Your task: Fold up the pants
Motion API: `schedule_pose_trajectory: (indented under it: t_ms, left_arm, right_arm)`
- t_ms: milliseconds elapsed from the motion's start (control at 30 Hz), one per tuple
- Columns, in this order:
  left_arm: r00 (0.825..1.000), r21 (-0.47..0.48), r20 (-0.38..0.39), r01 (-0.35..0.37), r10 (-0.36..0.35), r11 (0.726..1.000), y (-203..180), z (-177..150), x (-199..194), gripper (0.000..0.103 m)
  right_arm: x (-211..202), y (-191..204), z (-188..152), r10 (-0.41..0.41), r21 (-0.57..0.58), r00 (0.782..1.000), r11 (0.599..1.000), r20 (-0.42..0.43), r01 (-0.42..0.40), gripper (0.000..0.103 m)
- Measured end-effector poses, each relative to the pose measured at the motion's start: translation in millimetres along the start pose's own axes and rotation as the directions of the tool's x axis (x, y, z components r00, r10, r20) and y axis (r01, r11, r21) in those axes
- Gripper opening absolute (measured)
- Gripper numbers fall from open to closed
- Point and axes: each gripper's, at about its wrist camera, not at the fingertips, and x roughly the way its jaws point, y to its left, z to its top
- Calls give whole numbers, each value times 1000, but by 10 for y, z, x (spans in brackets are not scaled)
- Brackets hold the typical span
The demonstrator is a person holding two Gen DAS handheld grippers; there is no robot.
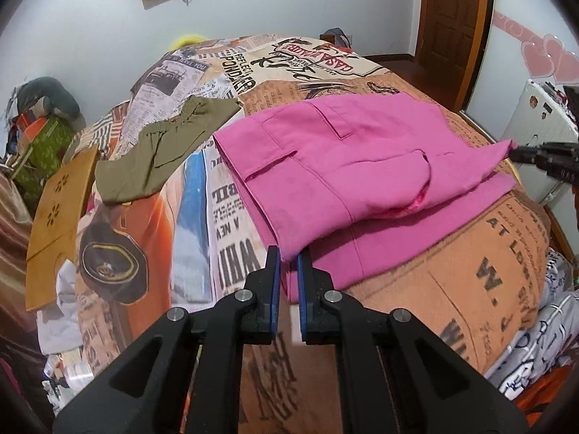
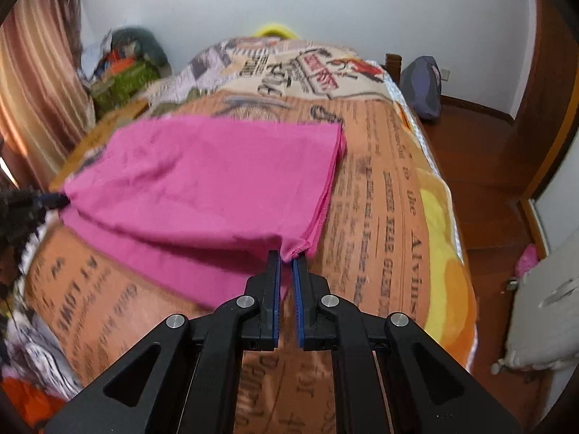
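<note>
Pinching pink woven pants (image 1: pixel 336 166) corners | left hand-held gripper (image 1: pixel 288 258) | right hand-held gripper (image 2: pixel 286 256)

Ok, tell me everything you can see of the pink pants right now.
The pink pants are plain woven fabric, with belt loops and a flapped pocket showing. They lie on the newspaper-print bedspread, folded so an upper layer covers a lower one. The left gripper and right gripper each pinch a corner of that upper layer, lifting it slightly. Olive shorts lie apart, beside them.
</note>
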Motion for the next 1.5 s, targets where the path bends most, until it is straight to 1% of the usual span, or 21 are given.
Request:
schedule_pose_trajectory:
  t_ms: [67,133,233,300,333,367,400,433,467,567,700,800,933,1100,1200,1233,1267,1333,1433,1500]
  left_arm:
    - [1000,3,5,2,-2,1000,-12,-16,-69,8]
    - [1000,6,16,5,-5,1000,-23,-21,-155,10]
    - [999,25,45,8,-9,1000,-79,25,-308,11]
    - [998,42,60,20,-22,999,-139,80,-366,14]
    - [997,53,66,29,-32,998,-180,110,-390,21]
    - [996,63,73,38,-42,997,-231,150,-401,32]
    - [996,72,78,45,-51,996,-268,188,-396,37]
    - [994,86,86,62,-70,994,-337,225,-388,44]
    - [993,98,88,73,-81,993,-385,253,-370,45]
    - [992,146,66,93,-104,985,-564,316,-251,45]
    - [992,199,14,118,-123,973,-705,323,-32,45]
    - [994,187,-33,113,-109,976,-683,306,149,45]
    - [989,135,-35,147,-143,980,-581,375,176,45]
    - [983,93,-37,185,-182,978,-519,449,178,45]
    - [979,97,-37,201,-198,975,-544,450,153,45]
    - [978,99,-35,209,-206,973,-560,447,138,45]
    - [977,104,-32,214,-212,971,-580,443,125,45]
    - [976,119,-24,218,-217,969,-623,429,106,45]
    - [981,151,-25,195,-194,969,-699,414,126,45]
    - [986,153,-37,165,-161,974,-724,416,191,45]
  right_arm:
    - [-38,36,-37,-4,-20,1000,1000,-3,4,16]
    - [-109,63,-61,1,-32,1000,999,12,0,22]
    - [-227,116,-27,29,-32,999,999,44,-28,24]
    - [-287,162,24,50,-34,997,998,64,-48,24]
    - [-314,195,61,64,-37,995,997,75,-62,24]
    - [-326,241,104,78,-41,993,996,85,-74,25]
    - [-345,289,143,94,-50,991,995,96,-90,26]
    - [-344,334,169,104,-58,989,993,102,-98,29]
    - [-344,386,191,116,-69,987,992,108,-109,33]
    - [-281,560,243,150,-116,983,984,110,-137,37]
    - [-89,735,259,186,-154,980,973,69,-174,37]
    - [72,818,244,196,-174,980,966,26,-189,37]
    - [210,910,214,200,-201,979,959,-23,-201,37]
    - [274,967,234,207,-227,978,952,-22,-207,37]
    - [285,963,258,218,-224,976,951,-8,-214,37]
    - [276,960,262,219,-226,976,951,4,-212,35]
    - [266,959,263,219,-228,976,951,14,-210,24]
    - [267,962,286,225,-225,974,950,17,-216,12]
    - [224,962,313,237,-217,970,951,52,-220,9]
    - [191,969,338,243,-216,968,950,68,-223,8]
